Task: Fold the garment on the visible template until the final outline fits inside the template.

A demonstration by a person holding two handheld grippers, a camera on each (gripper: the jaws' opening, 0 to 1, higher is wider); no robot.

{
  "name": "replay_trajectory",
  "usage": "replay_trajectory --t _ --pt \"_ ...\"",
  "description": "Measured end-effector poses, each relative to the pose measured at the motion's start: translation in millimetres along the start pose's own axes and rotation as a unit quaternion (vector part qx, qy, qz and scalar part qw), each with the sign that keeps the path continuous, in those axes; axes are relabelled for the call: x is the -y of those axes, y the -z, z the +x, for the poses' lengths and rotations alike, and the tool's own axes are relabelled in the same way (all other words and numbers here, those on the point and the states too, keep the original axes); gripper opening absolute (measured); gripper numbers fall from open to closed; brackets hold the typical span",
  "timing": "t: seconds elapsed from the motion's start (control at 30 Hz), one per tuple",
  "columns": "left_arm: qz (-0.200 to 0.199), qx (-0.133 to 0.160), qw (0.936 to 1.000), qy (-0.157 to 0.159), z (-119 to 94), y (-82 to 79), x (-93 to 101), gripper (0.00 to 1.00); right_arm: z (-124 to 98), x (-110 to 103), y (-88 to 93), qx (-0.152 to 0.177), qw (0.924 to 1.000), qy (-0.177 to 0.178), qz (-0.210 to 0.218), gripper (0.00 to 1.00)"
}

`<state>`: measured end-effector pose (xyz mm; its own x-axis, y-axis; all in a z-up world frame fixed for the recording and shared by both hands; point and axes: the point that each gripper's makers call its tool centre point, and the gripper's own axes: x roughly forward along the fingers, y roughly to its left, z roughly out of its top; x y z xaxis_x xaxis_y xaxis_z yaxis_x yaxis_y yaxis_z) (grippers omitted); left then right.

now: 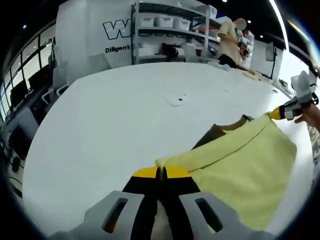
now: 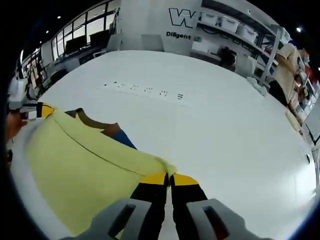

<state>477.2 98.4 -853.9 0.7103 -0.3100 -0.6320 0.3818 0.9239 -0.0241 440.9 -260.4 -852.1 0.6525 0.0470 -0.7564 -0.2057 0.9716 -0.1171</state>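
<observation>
Yellow garment (image 1: 235, 165) lies doubled on the white table (image 1: 110, 125), brown template (image 1: 216, 131) showing just beyond its fold. Left gripper (image 1: 161, 173) pinches one garment corner, jaws closed; right gripper (image 2: 169, 178) likewise clamps the opposite corner.

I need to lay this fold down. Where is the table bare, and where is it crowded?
Bare table stretches from the yellow garment out toward the shelves. It is crowded where the brown template shows under the garment, between the left gripper and right gripper.
</observation>
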Motion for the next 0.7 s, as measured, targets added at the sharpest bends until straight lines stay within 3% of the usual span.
replay_trajectory --t 0.7 --pt "0.005 0.003 0.9999 -0.012 0.2 -1.1 -13.2 0.0 -6.6 4.7 -3.6 0.007 0.9999 0.005 -0.009 0.03"
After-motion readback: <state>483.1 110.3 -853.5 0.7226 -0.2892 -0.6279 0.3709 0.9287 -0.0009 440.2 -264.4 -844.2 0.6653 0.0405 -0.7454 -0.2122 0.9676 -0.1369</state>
